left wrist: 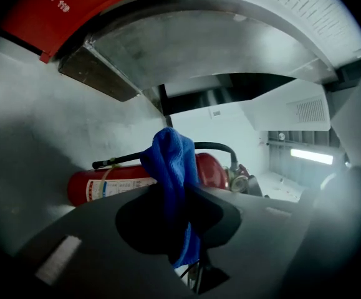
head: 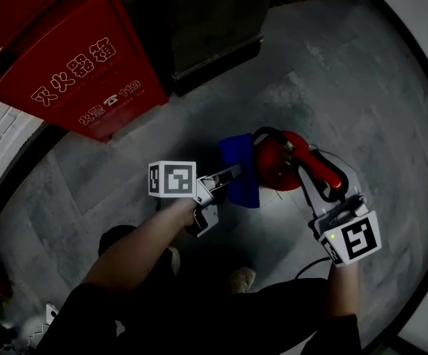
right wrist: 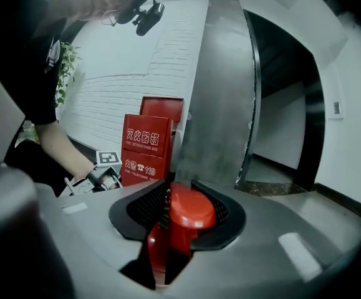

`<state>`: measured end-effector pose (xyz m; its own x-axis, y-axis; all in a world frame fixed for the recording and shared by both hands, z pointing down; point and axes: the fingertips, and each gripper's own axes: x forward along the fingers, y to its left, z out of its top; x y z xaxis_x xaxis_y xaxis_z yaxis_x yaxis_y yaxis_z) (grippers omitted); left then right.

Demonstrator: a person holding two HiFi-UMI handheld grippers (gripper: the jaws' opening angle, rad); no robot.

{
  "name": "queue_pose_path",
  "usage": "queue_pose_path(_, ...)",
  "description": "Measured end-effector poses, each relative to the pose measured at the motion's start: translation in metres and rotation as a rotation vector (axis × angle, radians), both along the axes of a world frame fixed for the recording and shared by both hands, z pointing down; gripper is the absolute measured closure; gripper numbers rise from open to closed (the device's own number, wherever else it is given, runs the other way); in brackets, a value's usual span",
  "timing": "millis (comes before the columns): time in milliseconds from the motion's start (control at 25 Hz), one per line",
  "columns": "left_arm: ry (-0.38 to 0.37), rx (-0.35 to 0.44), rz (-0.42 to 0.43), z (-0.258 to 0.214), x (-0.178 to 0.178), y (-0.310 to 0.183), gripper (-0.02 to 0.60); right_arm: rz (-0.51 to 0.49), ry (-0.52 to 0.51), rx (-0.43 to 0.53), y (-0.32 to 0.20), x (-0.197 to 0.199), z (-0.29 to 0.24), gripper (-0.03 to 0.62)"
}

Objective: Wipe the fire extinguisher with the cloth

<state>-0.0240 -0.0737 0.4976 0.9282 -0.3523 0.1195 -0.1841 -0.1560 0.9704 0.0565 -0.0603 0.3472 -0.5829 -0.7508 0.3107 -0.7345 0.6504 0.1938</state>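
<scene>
A red fire extinguisher [head: 276, 161] lies on its side on the grey floor, its black hose [left wrist: 214, 147] curving over the valve. A blue cloth [head: 242, 170] hangs against the cylinder's near end. My left gripper [head: 232, 174] is shut on that cloth, and in the left gripper view the cloth [left wrist: 171, 167] stands up between the jaws in front of the extinguisher's body [left wrist: 105, 185]. My right gripper [head: 323, 187] is at the valve end. In the right gripper view the red handle [right wrist: 189, 213] fills the gap between the jaws and both pads touch it.
A red extinguisher box [head: 73, 65] with white print stands against the brick wall at the upper left. A dark pillar [head: 199, 21] rises behind the extinguisher. The person's shoes [head: 242, 278] are on the floor just below the grippers.
</scene>
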Motion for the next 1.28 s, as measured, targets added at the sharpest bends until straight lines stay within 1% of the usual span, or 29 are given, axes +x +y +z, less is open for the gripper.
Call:
queue_pose_path(160, -0.076, -0.033, 0.018, 0.034, 0.000, 0.006, 0.526, -0.005, -0.011, -0.001, 0.001, 0.000, 0.001, 0.468)
queue_pose_path(280, -0.089, -0.057, 0.025, 0.051, 0.000, 0.009, 0.526, -0.015, -0.001, 0.008, 0.001, -0.001, 0.001, 0.467)
queue_pose_path(360, -0.102, -0.053, 0.024, 0.062, 0.001, 0.006, 0.526, -0.021, -0.006, 0.009, 0.000, -0.001, 0.000, 0.467)
queue_pose_path(440, -0.092, -0.037, 0.027, 0.070, 0.004, 0.003, 0.525, -0.022, -0.015, 0.012, 0.000, -0.002, 0.000, 0.468)
queue_pose_path(560, -0.047, -0.021, 0.023, 0.075, 0.006, 0.002, 0.526, -0.022, -0.021, 0.021, 0.000, -0.001, 0.000, 0.468)
queue_pose_path(640, -0.042, -0.009, 0.032, 0.079, 0.006, 0.000, 0.525, -0.020, -0.019, 0.026, 0.000, 0.000, 0.000, 0.468)
queue_pose_path(720, -0.063, -0.004, 0.051, 0.087, 0.006, 0.002, 0.525, -0.016, -0.016, 0.025, 0.000, 0.000, -0.001, 0.468)
queue_pose_path(840, -0.117, -0.022, 0.074, 0.105, -0.001, 0.006, 0.525, -0.016, -0.023, 0.028, -0.001, -0.005, -0.001, 0.468)
queue_pose_path(960, -0.150, -0.048, 0.062, 0.125, -0.002, 0.007, 0.525, -0.023, -0.016, 0.026, -0.001, -0.006, 0.000, 0.467)
queue_pose_path(1040, -0.141, -0.085, 0.037, 0.139, 0.003, 0.006, 0.525, -0.016, -0.012, 0.025, -0.001, -0.005, -0.001, 0.467)
queue_pose_path(1120, -0.108, -0.123, 0.011, 0.151, 0.006, 0.006, 0.525, -0.006, -0.015, 0.024, 0.000, -0.004, -0.002, 0.467)
queue_pose_path(1200, -0.076, -0.133, -0.003, 0.158, 0.007, 0.003, 0.525, 0.002, -0.029, 0.021, 0.000, -0.004, -0.004, 0.467)
queue_pose_path(1280, -0.047, -0.125, 0.003, 0.161, 0.008, -0.001, 0.525, 0.011, -0.049, 0.015, -0.001, -0.004, -0.005, 0.467)
